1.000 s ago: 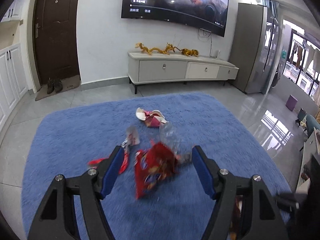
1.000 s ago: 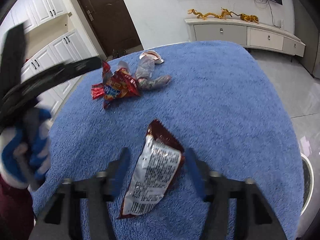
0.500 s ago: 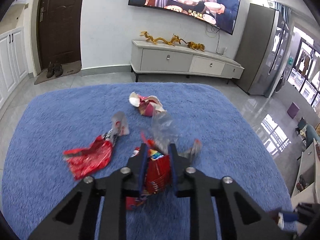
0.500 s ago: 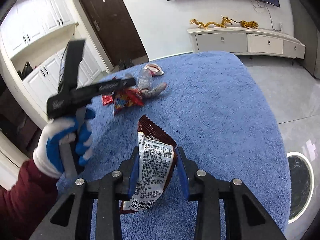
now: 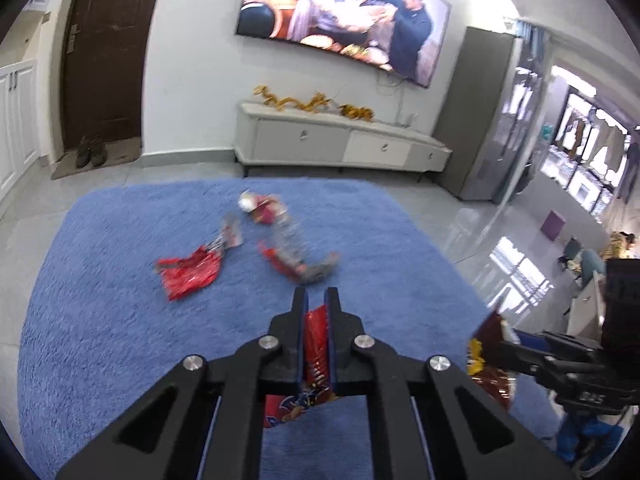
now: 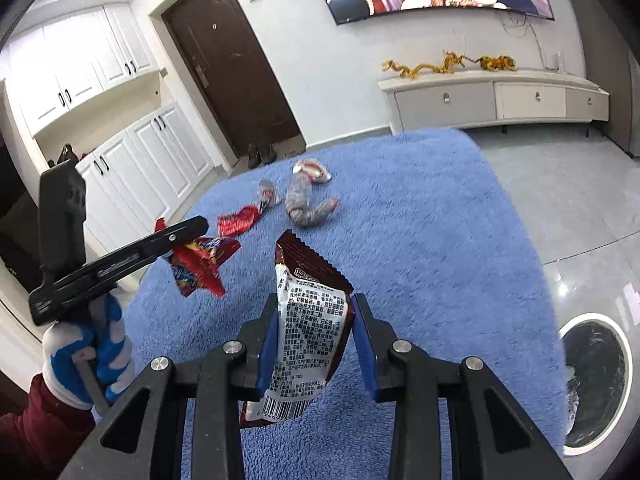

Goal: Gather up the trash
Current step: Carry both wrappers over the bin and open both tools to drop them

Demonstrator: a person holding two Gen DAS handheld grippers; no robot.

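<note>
Living-room blue rug (image 6: pixel 440 220): left gripper (image 5: pixel 316 300) clamps a red snack wrapper (image 5: pixel 316 340); right gripper (image 6: pixel 316 320) grips a brown snack bag (image 6: pixel 310 320), both lifted. Near the far edge, red foil wrapper (image 5: pixel 188 276), clear plastic wrapper (image 6: pixel 304 204) and crumpled wrapper (image 5: pixel 260 208) remain uncollected.

Both wrist cameras look down their own fingers from close above the blue rug (image 5: pixel 100 320), facing the TV cabinet (image 5: pixel 340 148) on its far side. Each sees the same rug litter (image 6: pixel 304 204) before that cabinet, and the right view catches the left gripper (image 6: pixel 200 226) beside the rug.
</note>
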